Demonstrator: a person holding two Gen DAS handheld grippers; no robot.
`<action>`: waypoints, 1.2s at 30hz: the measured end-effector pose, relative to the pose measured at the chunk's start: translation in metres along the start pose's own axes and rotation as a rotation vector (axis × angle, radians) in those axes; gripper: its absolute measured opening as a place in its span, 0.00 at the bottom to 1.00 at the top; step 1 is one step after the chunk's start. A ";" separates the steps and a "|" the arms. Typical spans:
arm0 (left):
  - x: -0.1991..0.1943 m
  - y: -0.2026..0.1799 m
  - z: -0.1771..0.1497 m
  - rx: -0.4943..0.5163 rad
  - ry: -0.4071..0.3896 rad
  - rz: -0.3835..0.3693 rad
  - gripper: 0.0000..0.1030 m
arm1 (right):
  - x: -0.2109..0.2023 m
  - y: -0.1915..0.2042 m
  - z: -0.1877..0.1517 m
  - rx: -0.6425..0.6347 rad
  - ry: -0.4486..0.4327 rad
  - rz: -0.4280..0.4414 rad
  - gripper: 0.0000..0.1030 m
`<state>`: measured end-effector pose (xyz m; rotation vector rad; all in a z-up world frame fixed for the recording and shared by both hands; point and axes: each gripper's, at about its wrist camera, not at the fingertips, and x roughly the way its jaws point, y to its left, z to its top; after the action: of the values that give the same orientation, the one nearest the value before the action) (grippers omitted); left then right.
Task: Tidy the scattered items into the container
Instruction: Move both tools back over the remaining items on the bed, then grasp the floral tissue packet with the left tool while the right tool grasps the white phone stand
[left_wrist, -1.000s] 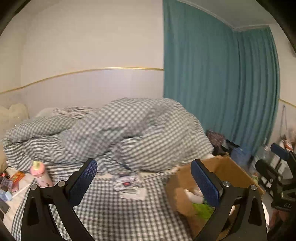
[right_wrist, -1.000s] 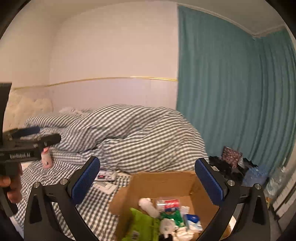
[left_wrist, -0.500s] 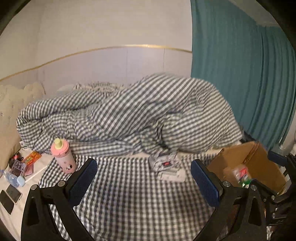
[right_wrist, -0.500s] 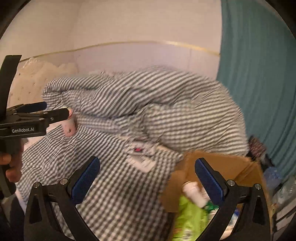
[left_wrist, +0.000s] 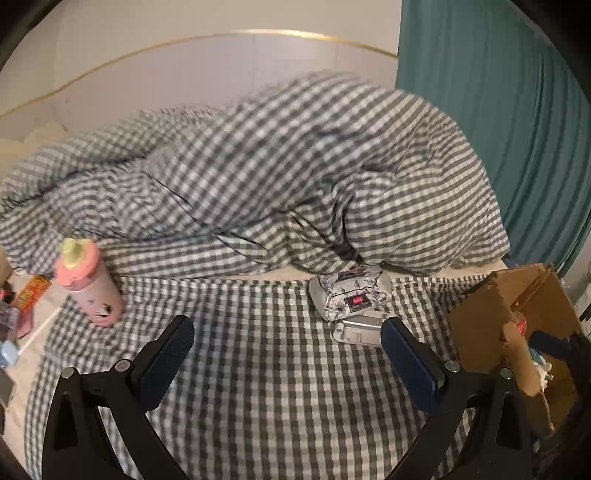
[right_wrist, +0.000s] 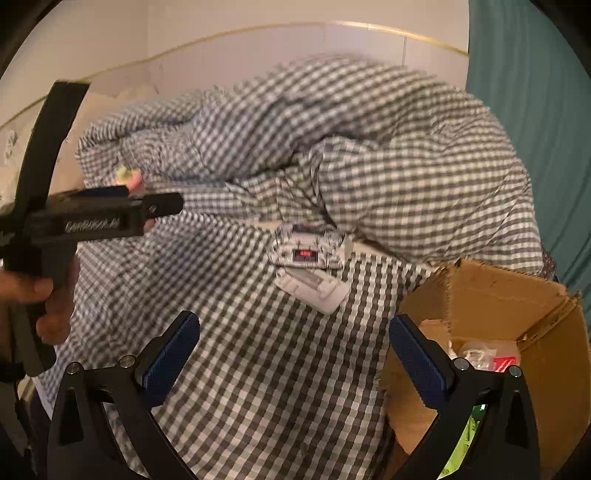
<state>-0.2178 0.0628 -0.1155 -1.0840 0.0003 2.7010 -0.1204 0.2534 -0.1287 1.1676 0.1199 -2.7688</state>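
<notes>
A pink bottle (left_wrist: 88, 286) with a pale yellow top stands on the checked bedsheet at the left. A patterned wipes pack (left_wrist: 351, 293) lies mid-bed with a flat white plastic piece (left_wrist: 358, 328) just in front of it. The cardboard box (left_wrist: 506, 317) sits at the bed's right edge with several items inside. My left gripper (left_wrist: 286, 343) hangs open and empty above the sheet, short of the pack. My right gripper (right_wrist: 293, 339) is also open and empty, between the pack (right_wrist: 306, 253) and the box (right_wrist: 498, 306). In the right wrist view the left gripper (right_wrist: 155, 202), held by a hand (right_wrist: 44, 295), half hides the bottle (right_wrist: 129, 177).
A bunched checked duvet (left_wrist: 277, 177) fills the back of the bed. Small packets and clutter (left_wrist: 29, 291) lie on a surface at the far left. A teal curtain (left_wrist: 498, 110) hangs on the right behind the box.
Both views have swung left and down toward the bed. The box has slid to the right edge of each view, and the bottle and wipes pack now sit closer. Both grippers stayed open.
</notes>
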 end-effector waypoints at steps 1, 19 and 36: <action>0.009 -0.001 0.002 0.000 0.012 -0.010 1.00 | 0.007 -0.001 0.000 0.004 0.013 0.000 1.00; 0.189 -0.024 0.026 0.035 0.276 -0.117 0.90 | 0.112 -0.014 -0.002 0.036 0.108 -0.014 1.00; 0.199 -0.017 0.017 0.053 0.281 -0.122 0.04 | 0.143 -0.021 -0.003 0.047 0.123 -0.013 1.00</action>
<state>-0.3653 0.1236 -0.2371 -1.3892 0.0510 2.4075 -0.2200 0.2617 -0.2328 1.3532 0.0747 -2.7245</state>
